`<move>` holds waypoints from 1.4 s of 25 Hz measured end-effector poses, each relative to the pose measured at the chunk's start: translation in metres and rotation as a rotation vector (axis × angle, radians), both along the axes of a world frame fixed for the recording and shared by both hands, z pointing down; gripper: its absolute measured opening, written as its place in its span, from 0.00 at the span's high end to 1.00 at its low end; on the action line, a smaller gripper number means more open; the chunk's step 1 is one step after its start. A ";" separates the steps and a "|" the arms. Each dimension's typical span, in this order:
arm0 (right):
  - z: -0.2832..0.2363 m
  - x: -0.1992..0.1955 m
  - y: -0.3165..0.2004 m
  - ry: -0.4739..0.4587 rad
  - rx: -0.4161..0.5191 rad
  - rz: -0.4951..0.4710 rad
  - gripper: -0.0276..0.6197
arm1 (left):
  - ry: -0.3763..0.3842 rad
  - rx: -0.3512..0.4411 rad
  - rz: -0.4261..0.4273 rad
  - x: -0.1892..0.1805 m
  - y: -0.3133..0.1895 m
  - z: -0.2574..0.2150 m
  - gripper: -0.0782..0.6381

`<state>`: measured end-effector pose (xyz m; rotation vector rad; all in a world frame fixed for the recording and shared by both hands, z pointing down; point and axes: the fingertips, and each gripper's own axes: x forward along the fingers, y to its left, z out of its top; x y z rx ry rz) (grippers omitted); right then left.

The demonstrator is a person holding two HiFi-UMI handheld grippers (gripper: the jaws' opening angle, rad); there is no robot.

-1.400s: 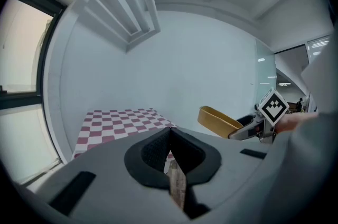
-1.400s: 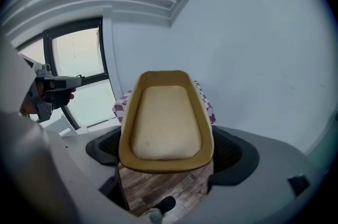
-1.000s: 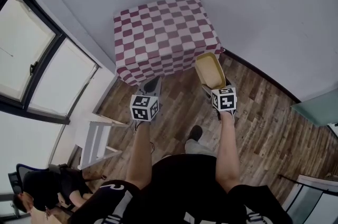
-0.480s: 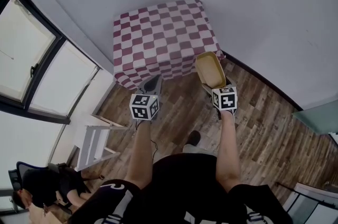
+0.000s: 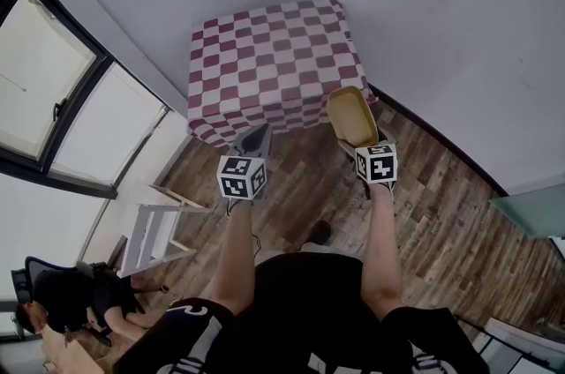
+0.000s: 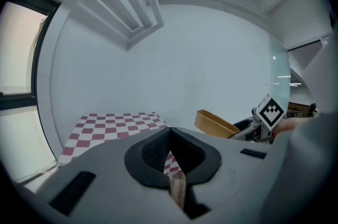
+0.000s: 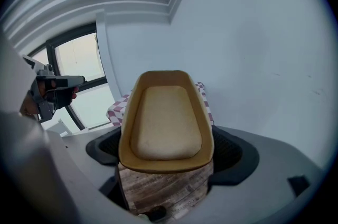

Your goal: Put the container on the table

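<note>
My right gripper is shut on a shallow tan container, its pads pressing the two long sides near the rear end. The container is empty and tips up toward the wall. It hangs over the wooden floor, just off the right front corner of the table with the red-and-white checked cloth. My left gripper is shut with nothing in it and points at the table's front edge. The left gripper view also shows the container held at its right.
A white wall runs close behind and to the right of the table. Large windows fill the left side. A white step stool stands on the wooden floor at the left. A seated person is at the bottom left.
Both grippers and the person carrying them have come a little nearer to the table. The container stays in the right gripper's hold, and the left gripper stays shut.
</note>
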<state>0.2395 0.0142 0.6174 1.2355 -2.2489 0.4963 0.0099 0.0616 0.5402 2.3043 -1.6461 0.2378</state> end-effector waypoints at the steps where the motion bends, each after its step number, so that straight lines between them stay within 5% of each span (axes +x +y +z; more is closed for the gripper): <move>1: 0.000 0.003 -0.002 -0.002 0.000 -0.004 0.18 | -0.004 0.000 -0.005 0.002 -0.001 0.000 0.86; 18: 0.007 0.029 -0.012 -0.001 -0.007 -0.046 0.18 | -0.018 0.004 -0.021 0.035 -0.009 0.004 0.86; 35: 0.007 0.023 -0.065 -0.020 -0.013 -0.065 0.18 | -0.047 0.005 -0.011 0.041 -0.070 -0.005 0.86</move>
